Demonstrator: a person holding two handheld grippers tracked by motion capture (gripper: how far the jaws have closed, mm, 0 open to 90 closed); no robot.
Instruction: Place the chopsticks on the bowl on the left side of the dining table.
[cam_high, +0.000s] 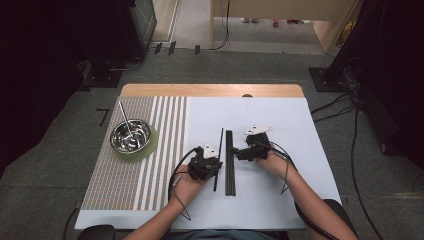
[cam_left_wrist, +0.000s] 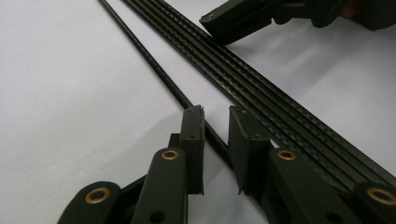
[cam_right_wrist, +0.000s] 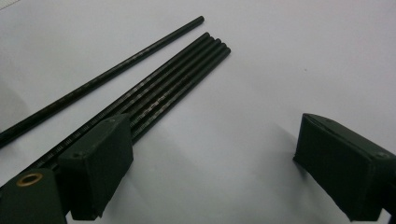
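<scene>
A white table stands on grey carpet, with a striped mat over its left part; we take the row of black rods near the table's middle as our landmark. Well to the left of the row, a steel bowl with a thin stick in it sits on a green coaster. Just left of the row lies the single rod, angled slightly away from it and apart from it. The left gripper straddles this single rod, its jaws narrowed around it with a slim gap visible on each side, so we judge it not yet clamped. The right gripper rests at the row's right edge, jaws spread wide, one pad touching the outermost rod and nothing held. To do this step well, we should centre the rod between the pads, close fully, then lift level so it clears the row without knocking it.
</scene>
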